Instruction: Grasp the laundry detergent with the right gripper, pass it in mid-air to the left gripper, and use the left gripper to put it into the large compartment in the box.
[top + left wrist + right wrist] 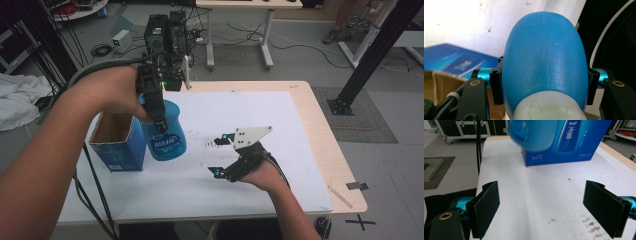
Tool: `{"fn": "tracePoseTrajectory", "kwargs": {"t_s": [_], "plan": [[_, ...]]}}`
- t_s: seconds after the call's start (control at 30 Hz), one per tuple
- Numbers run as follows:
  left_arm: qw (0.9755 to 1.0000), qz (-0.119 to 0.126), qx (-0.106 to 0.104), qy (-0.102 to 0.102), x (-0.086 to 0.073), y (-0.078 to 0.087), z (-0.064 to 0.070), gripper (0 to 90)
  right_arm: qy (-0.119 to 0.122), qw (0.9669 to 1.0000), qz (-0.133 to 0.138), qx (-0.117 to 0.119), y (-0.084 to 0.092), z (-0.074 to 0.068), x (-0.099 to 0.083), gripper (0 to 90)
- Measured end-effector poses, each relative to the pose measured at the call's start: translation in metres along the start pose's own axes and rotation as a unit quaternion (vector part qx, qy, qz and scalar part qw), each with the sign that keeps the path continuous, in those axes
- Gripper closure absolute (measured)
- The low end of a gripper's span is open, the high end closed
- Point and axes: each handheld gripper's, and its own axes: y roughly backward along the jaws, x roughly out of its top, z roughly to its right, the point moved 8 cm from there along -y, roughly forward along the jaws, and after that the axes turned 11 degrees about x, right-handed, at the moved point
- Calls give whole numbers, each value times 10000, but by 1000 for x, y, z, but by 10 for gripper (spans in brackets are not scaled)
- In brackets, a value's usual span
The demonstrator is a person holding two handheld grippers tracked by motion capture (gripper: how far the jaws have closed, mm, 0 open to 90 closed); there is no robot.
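A blue plastic bottle (167, 135) with a white label hangs just above the white-covered table (280, 120), beside an open blue cardboard box (117, 145). My left gripper (160, 125) comes down from above and is shut on the bottle's body. In the left gripper view the bottle (544, 55) sits between the jaws, with both pads pressed on its sides and the box (456, 60) behind at the left. My right gripper (218, 156) rests low at the table's middle, open and holding nothing. Its view (549, 210) shows the blurred bottle (534, 135) in front of the box (574, 142).
Dark smudges (207, 144) mark the white sheet near the right gripper. Black computer towers (162, 30) and cables stand behind the table's far edge. A black frame post (370, 55) rises at the right. White cloth (17, 100) lies at the left.
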Motion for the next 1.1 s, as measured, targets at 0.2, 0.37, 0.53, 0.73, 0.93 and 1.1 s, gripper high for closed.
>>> {"fn": "tracePoseTrajectory", "kwargs": {"t_s": [0.2,0.37,0.53,0.73,0.93,1.1], "plan": [[9991,-36,-9,420,-11,16,-16,381,-46,10000,-34,-24,4,-1,1,131],[9971,-4,22,765,-27,23,-31,381,-58,10000,-67,-39,4,-1,-1,131],[9950,69,73,997,-47,29,-47,381,-61,9999,-71,-38,4,-1,-1,131],[9891,117,139,1462,-72,36,-65,381,-89,9999,-73,-44,4,-1,-1,131],[9811,-5,307,1910,-95,37,-85,381,-94,9999,-124,-35,1,-1,-2,131],[9755,-154,437,2152,-110,32,-98,381,-93,9998,-151,-36,0,0,-2,131]]}}
